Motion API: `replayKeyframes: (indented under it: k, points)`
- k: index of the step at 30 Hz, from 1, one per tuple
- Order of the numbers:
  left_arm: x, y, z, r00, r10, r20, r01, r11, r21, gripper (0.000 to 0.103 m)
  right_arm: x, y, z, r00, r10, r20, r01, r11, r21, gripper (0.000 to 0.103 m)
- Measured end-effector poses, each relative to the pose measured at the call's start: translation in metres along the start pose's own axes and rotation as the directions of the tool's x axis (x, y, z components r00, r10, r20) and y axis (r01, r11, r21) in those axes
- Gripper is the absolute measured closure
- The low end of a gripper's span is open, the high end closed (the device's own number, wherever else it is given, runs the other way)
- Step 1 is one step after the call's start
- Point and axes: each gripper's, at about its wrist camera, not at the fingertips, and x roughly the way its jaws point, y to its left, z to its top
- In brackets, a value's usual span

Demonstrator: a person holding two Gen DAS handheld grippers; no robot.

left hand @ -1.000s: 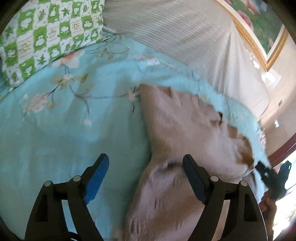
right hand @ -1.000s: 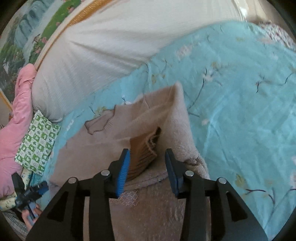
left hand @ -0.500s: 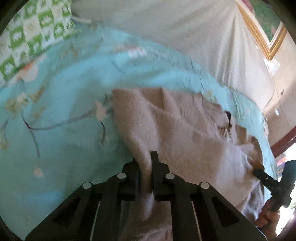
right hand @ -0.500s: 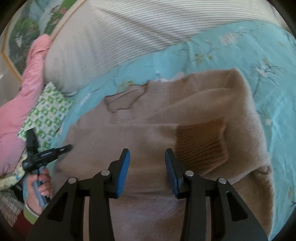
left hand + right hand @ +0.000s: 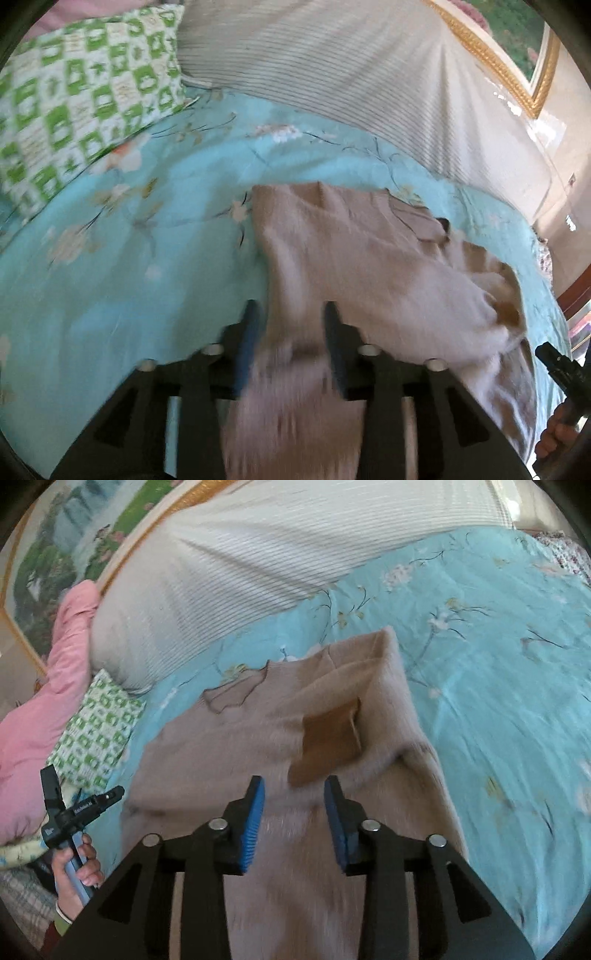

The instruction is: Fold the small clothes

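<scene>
Your beige sweater lies spread on the turquoise floral bedspread, well below the striped cream pillow that runs along the head of the bed. One sleeve is folded across the sweater's front, so its darker brown ribbed cuff rests on the body of the sweater, near its right edge as the right wrist camera sees it. Your right gripper hangs over the lower part of the sweater, just short of that cuff, with its blue pads apart and nothing between them. Your left gripper sits at the sweater's opposite side edge; its fingers are parted, and the knit lies in the gap between them, though motion blur hides whether either pad touches the fabric. A green-and-white checked pillow lies beyond the sweater on that left side, beside the striped pillow, and a pink blanket is bunched up behind it.
</scene>
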Motion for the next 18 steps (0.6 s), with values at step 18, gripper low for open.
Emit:
replayKeyframes:
  k: [18]
  points:
    - [-0.114,0.032,-0.176,0.991,-0.067,-0.115,0.064,0.997,-0.033,0.048,-0.107,-0.005,-0.112,0.999,0.028,-0.032,-0.031,0.997,-0.077,0.051]
